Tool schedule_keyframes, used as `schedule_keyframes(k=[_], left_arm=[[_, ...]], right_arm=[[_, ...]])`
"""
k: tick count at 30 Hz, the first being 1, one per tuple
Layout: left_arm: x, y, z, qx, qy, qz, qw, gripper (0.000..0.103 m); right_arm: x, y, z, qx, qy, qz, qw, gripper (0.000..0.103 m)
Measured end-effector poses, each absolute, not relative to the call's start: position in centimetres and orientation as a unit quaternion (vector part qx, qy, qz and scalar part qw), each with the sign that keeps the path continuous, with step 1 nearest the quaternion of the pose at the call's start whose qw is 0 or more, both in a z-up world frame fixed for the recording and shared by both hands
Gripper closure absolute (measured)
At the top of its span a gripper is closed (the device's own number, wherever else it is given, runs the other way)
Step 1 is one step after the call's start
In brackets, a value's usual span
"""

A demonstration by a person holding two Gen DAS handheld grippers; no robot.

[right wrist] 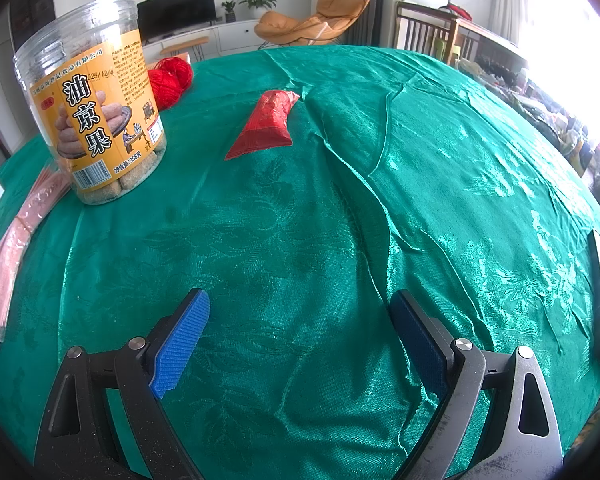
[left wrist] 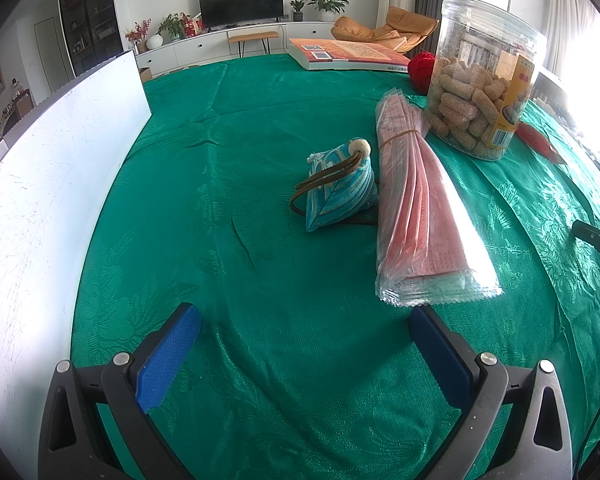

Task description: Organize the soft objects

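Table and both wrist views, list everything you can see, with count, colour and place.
tablecloth: one, green, covers the table
board: one, white, upright at left edge
pouch: one, blue-teal with brown cord, centre
pink packs: one banded bundle, right of pouch
jar: one, clear with orange label, holds snacks
yarn: red, behind jar
red packet: one, right of jar
book: one, orange, far edge
left tool: open, empty
right tool: open, empty

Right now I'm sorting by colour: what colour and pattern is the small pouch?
Teal pouch with leaf pattern; left wrist view.
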State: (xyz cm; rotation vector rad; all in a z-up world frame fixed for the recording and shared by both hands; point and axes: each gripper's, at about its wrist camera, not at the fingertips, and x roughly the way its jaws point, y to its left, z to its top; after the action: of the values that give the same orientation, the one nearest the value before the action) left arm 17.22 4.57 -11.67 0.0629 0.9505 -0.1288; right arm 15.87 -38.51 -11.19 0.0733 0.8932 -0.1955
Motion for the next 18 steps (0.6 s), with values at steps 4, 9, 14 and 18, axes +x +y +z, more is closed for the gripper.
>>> schedule_keyframes(k=[4,9,14,18], left_arm=[[17.2,4.6,-11.7,0.030,0.457,-0.062,0.887,0.000],[17.8,4.3,-10.9,0.038,0.509,-0.091,0.855,0.001],[17.4,3.1,-4.9,0.008,0.461,-0.165,0.872,0.003],[22.0,-2.5,-2.8,0.118,0.467,-0.171,0.860,0.003]], right_arm=[[15.9,-38.5,-11.2,0.035,0.431,-0.094,0.897,0.010],[15.9,-38.5,-11.2,0.035,0.431,-0.094,0.897,0.010],[15.9,-38.5,-11.2,0.035,0.431,-0.094,0.897,0.010],[15.9,-38.5,-11.2,0.035,0.430,-0.094,0.897,0.010]])
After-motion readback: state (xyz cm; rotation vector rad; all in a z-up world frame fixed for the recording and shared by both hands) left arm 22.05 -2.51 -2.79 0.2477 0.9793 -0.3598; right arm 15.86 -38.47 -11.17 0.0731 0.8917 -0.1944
